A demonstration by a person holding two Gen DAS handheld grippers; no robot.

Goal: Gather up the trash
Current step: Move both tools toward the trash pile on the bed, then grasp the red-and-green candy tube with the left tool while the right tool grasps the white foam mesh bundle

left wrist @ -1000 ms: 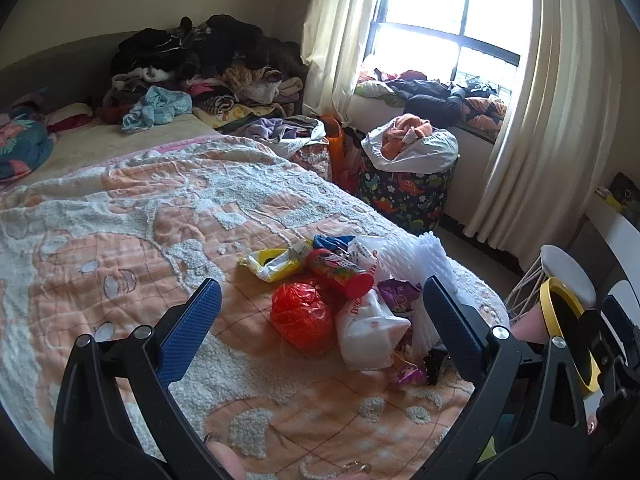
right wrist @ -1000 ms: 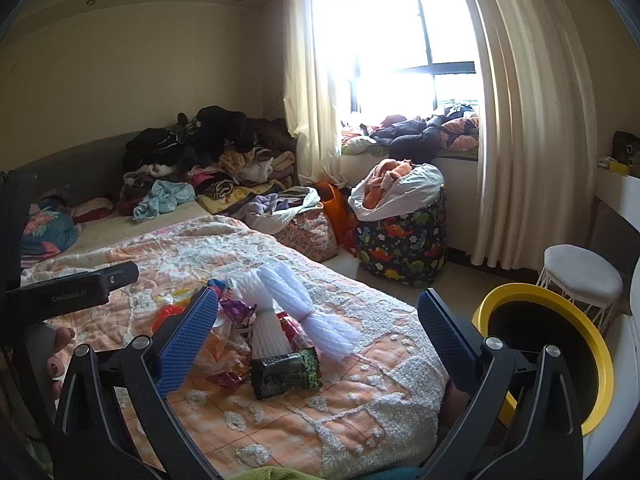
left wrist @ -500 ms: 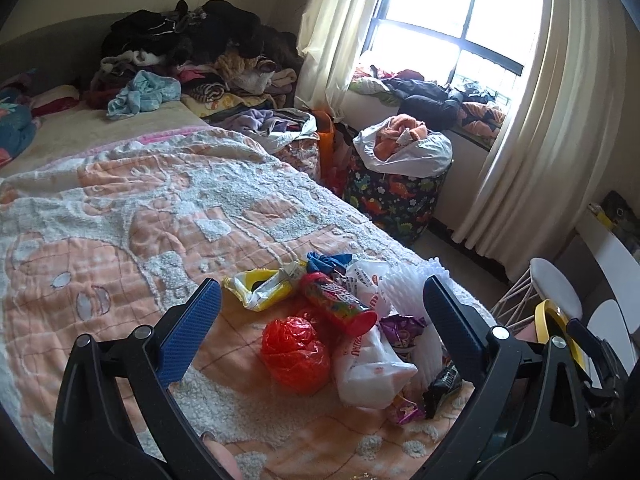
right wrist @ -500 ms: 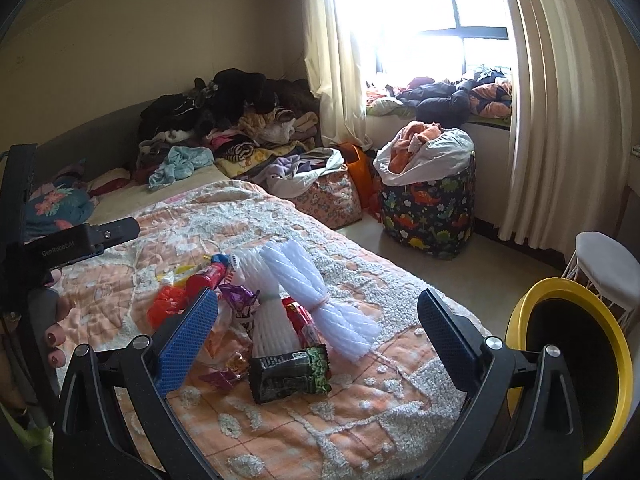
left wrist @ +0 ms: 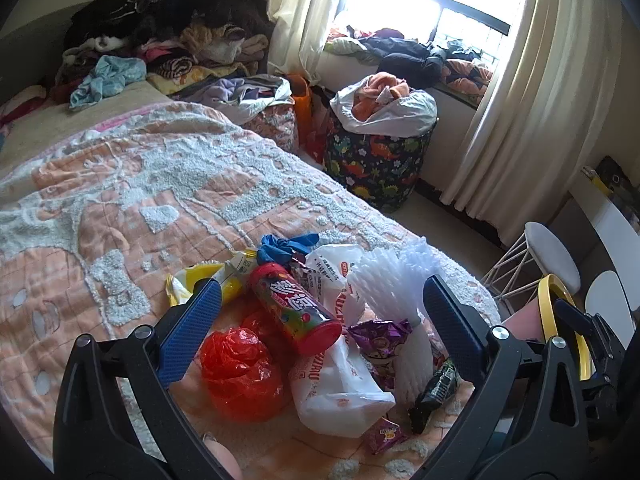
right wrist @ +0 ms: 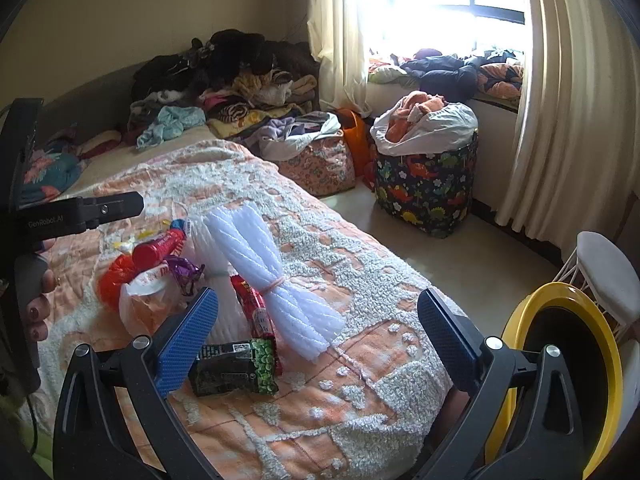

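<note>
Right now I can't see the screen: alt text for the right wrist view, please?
Open tongs hover over a bed strewn with trash: a green snack bag, white foam bundle and red tube. A yellow-rimmed bin stands right.

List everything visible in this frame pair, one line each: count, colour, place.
red cylindrical snack can: 1, red, trash pile on bed
crumpled red plastic bag: 1, red, beside can
white printed plastic bag: 1, white, pile
white foam netting bundle: 1, white, pile
dark green snack packet: 1, bed foot
yellow wrapper: 1, pile
yellow-rimmed bin: 1, floor
dinosaur-print basket: 1, by window
white stool: 1, behind bin
left claw: open
right claw: open
</note>
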